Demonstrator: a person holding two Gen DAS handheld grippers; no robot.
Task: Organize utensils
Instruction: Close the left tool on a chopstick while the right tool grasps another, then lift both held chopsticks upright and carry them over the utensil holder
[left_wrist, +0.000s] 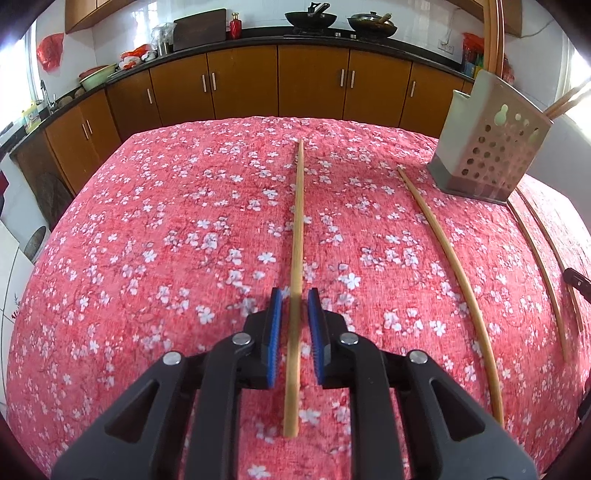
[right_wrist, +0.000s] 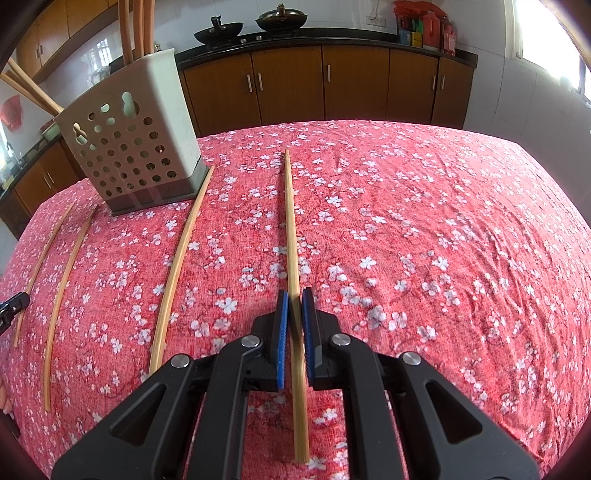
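Chopsticks lie in a row on the bench (right_wrist: 443, 221), all four pointing away, so each tool can slide along one. The left tool (left_wrist: 295, 301) straddles the leftmost stick (left_wrist: 298, 229), pads not yet touching it. The right tool (right_wrist: 294, 301) is clenched on the rightmost stick (right_wrist: 290, 221), its pads pressing it. Only the right view shows a middle stick (right_wrist: 181, 258) touching the holder (right_wrist: 136, 136).
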